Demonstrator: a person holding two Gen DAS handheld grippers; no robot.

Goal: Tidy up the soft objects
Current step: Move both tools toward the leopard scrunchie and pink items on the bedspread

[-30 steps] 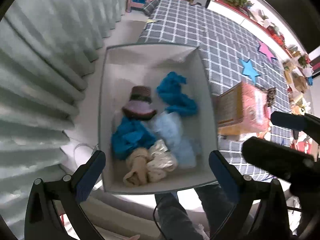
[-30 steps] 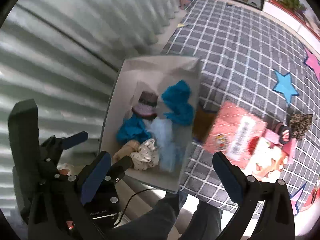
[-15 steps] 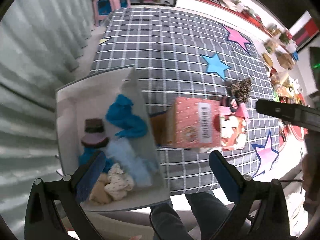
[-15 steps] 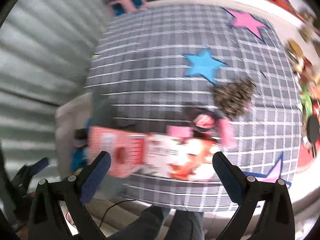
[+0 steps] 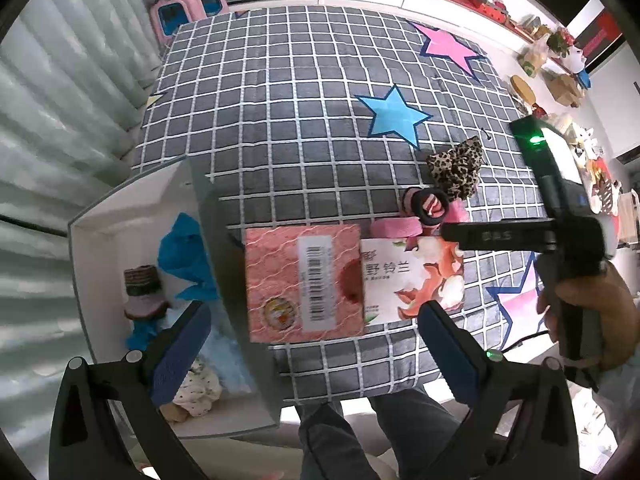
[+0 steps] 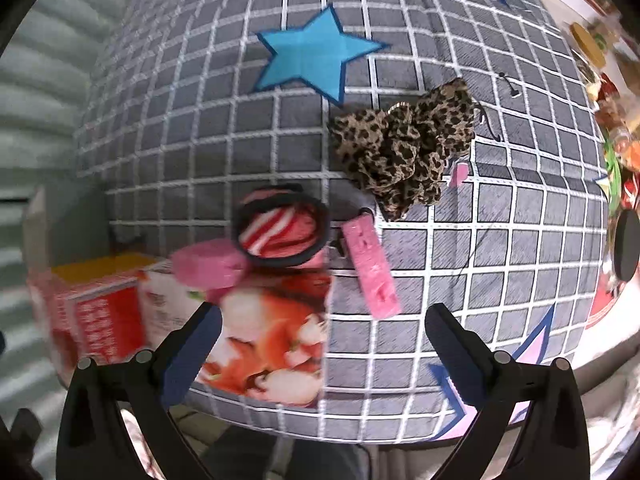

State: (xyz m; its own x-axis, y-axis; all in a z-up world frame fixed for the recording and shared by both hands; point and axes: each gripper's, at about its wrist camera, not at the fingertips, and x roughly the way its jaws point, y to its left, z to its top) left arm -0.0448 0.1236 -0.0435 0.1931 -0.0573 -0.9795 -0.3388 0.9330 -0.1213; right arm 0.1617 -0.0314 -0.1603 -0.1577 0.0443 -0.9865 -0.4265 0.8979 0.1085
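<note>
- Tools first: your right tool is spread wide and empty, hovering over the table; your left tool is likewise wide and empty.
- Aim the right tool forward onto the leopard scrunchie, pinching its bunched middle so the fabric doesn't slip.
- Just ahead lie the striped hair tie and pink strip.
- The white bin sits left of your left tool.

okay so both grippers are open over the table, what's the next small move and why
Probably lower the open right gripper onto the leopard scrunchie. It lies loose on the table ahead of that gripper, while the bin at left already holds other soft items; the left gripper is empty.
</note>
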